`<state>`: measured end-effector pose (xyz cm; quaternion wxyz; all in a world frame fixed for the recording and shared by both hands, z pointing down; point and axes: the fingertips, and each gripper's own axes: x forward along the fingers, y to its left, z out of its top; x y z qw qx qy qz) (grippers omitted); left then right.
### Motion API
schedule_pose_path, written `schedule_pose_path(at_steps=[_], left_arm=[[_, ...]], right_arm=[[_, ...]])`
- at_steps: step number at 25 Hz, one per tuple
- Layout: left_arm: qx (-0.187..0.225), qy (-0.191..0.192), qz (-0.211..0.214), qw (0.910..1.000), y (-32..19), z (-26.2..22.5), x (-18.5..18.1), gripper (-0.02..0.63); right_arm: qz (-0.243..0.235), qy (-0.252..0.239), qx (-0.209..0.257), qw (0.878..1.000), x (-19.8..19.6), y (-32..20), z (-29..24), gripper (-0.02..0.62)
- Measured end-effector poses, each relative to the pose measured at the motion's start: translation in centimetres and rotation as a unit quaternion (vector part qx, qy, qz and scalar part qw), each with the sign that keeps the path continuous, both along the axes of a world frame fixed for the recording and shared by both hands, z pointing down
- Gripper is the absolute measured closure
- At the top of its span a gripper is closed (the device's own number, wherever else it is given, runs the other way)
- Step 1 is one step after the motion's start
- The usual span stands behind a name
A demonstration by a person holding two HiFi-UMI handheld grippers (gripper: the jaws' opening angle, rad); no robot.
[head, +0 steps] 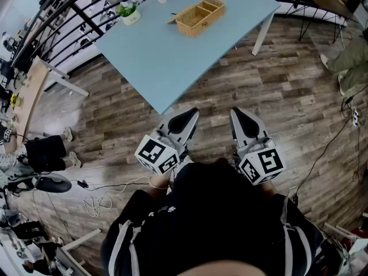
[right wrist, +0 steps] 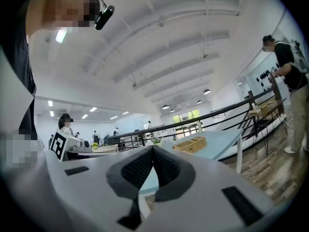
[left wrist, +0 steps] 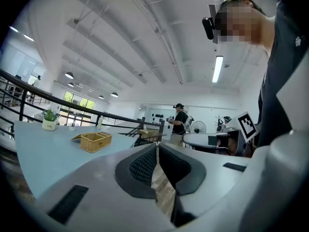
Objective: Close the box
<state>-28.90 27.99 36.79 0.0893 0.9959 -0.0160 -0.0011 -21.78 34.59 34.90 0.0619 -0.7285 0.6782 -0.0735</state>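
Note:
A wicker box point(head: 200, 16) with two compartments stands at the far side of the light blue table point(head: 172, 62), its lid flap hanging open on its left side. The same box point(left wrist: 95, 141) appears small in the left gripper view, and the box point(right wrist: 190, 144) also sits far off in the right gripper view. My left gripper point(head: 191, 115) and right gripper point(head: 237, 114) are held close to my body over the wooden floor, short of the table's near corner. Both are shut with nothing between the pads, as the left gripper point(left wrist: 157, 146) and right gripper point(right wrist: 153, 149) show.
A small potted plant point(head: 130, 13) stands at the table's far left. A black railing point(head: 69, 16) runs behind the table. Cables point(head: 98, 200) and a dark bag point(head: 46, 151) lie on the floor at left. Another person point(left wrist: 181, 122) stands in the distance.

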Motion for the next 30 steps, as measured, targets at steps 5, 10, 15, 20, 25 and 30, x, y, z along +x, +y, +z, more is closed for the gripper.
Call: schedule_pose_path(at_steps=[5,10,15,20,25,30], left_arm=[[-0.002,-0.002,-0.002,1.0,1.3,0.1,0.1,0.581],[-0.006,0.0,-0.011,0.9999,2.2,0.0,0.5,0.581],[-0.004,-0.001,-0.016,0.9999,3.6,0.0,1.1,0.581],[-0.013,-0.007,-0.013,0.9998,4.2,0.1,1.7,0.581],[-0.01,-0.014,-0.003,0.9998,4.4,0.2,2.4,0.581],[-0.014,-0.013,0.006,0.9998,4.0,0.4,3.6,0.581]], right_arm=[[0.0,-0.004,-0.003,1.0,0.5,1.3,0.2,0.595],[0.007,-0.011,0.003,1.0,1.3,2.4,0.1,0.595],[0.012,-0.009,-0.001,1.0,2.2,4.2,0.5,0.594],[0.011,-0.016,-0.007,1.0,2.8,5.2,0.8,0.594],[0.019,-0.022,-0.01,1.0,3.7,5.7,1.3,0.583],[0.031,-0.021,-0.014,0.999,4.7,5.9,1.6,0.569]])
